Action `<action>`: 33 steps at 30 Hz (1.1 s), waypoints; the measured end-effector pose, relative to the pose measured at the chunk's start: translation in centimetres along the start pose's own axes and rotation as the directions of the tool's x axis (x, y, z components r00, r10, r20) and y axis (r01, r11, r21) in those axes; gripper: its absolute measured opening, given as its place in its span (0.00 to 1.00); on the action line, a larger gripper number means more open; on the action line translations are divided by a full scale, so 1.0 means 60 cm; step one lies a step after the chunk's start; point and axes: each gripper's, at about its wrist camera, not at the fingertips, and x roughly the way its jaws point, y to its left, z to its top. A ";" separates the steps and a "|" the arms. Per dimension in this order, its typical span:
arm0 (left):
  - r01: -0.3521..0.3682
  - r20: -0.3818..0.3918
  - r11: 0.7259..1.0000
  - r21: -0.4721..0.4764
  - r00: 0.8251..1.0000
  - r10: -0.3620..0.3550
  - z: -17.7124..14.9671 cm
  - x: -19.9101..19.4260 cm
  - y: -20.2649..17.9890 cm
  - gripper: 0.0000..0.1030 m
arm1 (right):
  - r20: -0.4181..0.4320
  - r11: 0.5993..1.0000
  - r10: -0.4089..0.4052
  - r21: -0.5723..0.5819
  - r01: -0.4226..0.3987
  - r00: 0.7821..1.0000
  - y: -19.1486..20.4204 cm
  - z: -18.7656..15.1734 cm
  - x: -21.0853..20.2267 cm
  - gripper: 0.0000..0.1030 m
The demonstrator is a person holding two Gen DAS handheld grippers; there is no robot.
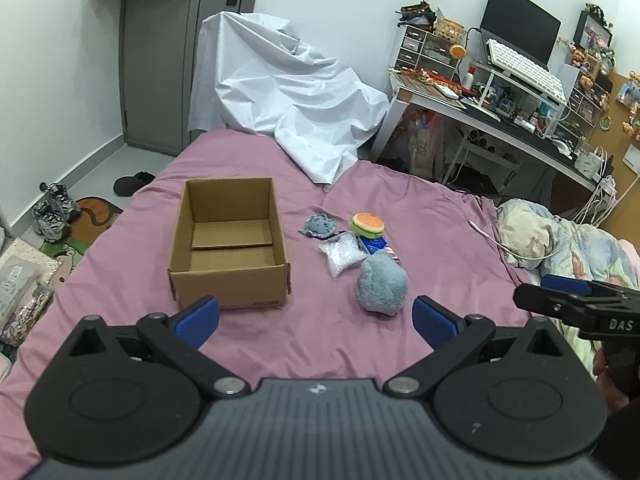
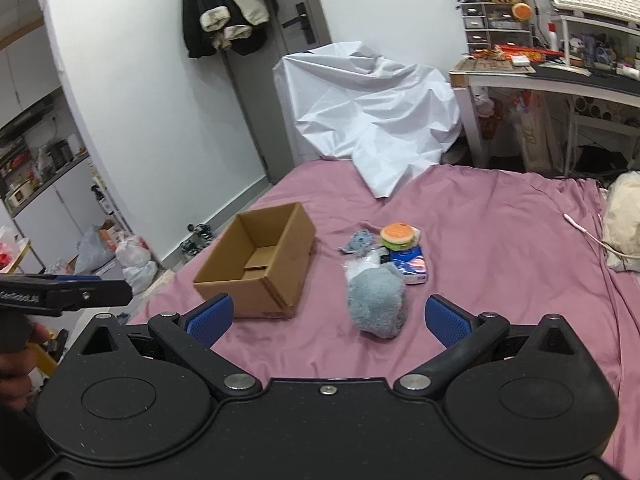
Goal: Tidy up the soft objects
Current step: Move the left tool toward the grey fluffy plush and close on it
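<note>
An open, empty cardboard box [image 1: 230, 240] [image 2: 260, 266] sits on the pink bed. To its right lies a cluster of soft items: a fluffy grey-blue plush [image 1: 382, 286] [image 2: 376, 300] nearest me, a clear plastic bag [image 1: 342, 258] [image 2: 362, 266], a small blue-grey plush [image 1: 318, 226] [image 2: 358, 242], a burger-shaped toy [image 1: 367, 225] [image 2: 398, 234] and a blue packet [image 1: 376, 245] [image 2: 410, 264]. My left gripper [image 1: 316, 320] is open and empty, above the bed in front of the box and plush. My right gripper [image 2: 328, 318] is open and empty, just short of the fluffy plush; it also shows in the left wrist view [image 1: 560, 300].
A white sheet [image 1: 288, 96] [image 2: 372, 112] drapes over something at the bed's far end. A cluttered desk [image 1: 500, 92] [image 2: 552, 68] stands at the right. A crumpled blanket [image 1: 568, 240] and a white cable [image 1: 504, 246] lie on the bed's right side. Shoes [image 1: 54, 210] and bags are on the floor at the left.
</note>
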 end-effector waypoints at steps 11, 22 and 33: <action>0.039 -0.012 0.999 0.008 0.999 -0.039 0.010 0.060 -0.011 0.97 | -0.013 0.998 -0.034 0.053 0.035 0.999 -0.048 -0.011 0.038 1.00; 0.086 -0.013 0.996 -0.037 0.996 -0.086 0.021 0.136 -0.026 0.97 | 0.056 0.995 -0.069 0.079 0.064 0.996 -0.090 -0.020 0.070 1.00; 0.124 -0.024 0.992 -0.031 0.992 -0.125 0.034 0.204 -0.048 0.93 | 0.130 0.988 -0.073 0.143 0.054 0.989 -0.131 -0.014 0.098 0.93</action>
